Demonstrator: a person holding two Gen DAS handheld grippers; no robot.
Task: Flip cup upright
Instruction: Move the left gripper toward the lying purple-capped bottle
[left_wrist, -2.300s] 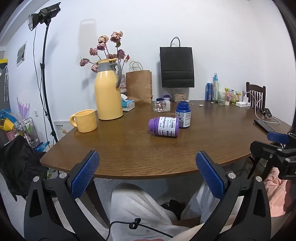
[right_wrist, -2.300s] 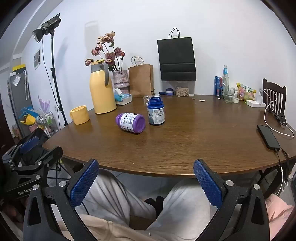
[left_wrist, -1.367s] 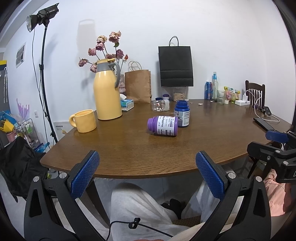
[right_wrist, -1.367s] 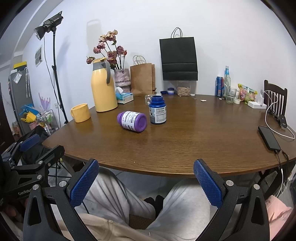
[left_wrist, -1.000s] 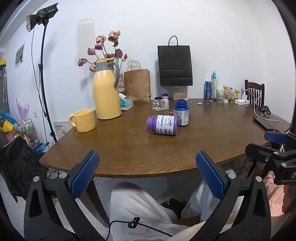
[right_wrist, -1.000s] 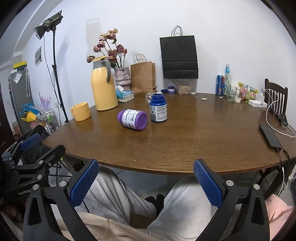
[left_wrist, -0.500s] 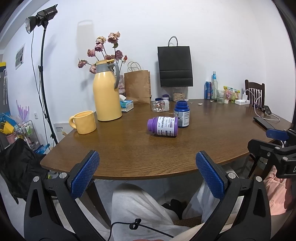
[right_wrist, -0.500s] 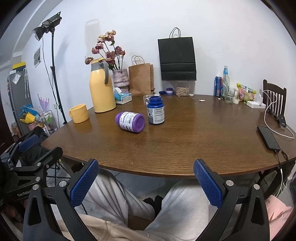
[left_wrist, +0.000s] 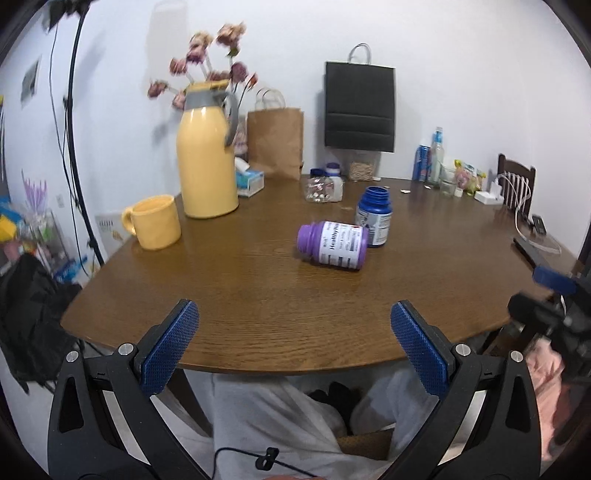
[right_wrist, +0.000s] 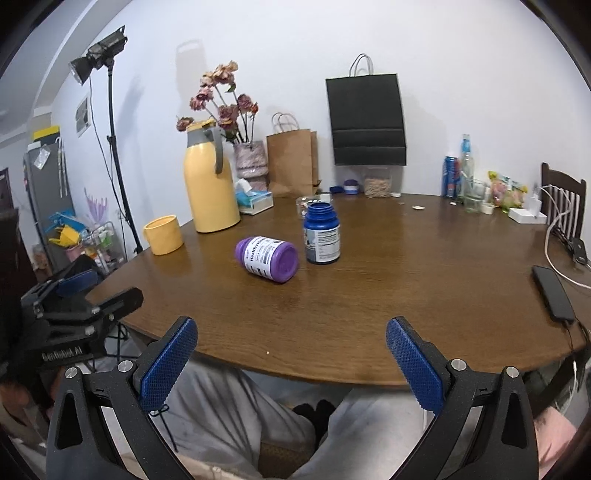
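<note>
We hold both the left gripper and right gripper spread wide, empty, at the tabletop's near edge; the purple bottle lies sideways mid-table beside the upright blue bottle.

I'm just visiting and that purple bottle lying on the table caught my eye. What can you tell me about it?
The purple plastic pill bottle lies on its side on the brown wooden table, neck pointing toward the yellow mug. A white printed label wraps its body; no cap shows on the neck. It rests just before the upright blue bottle, perhaps touching it. Neither tongs reach it.
</note>
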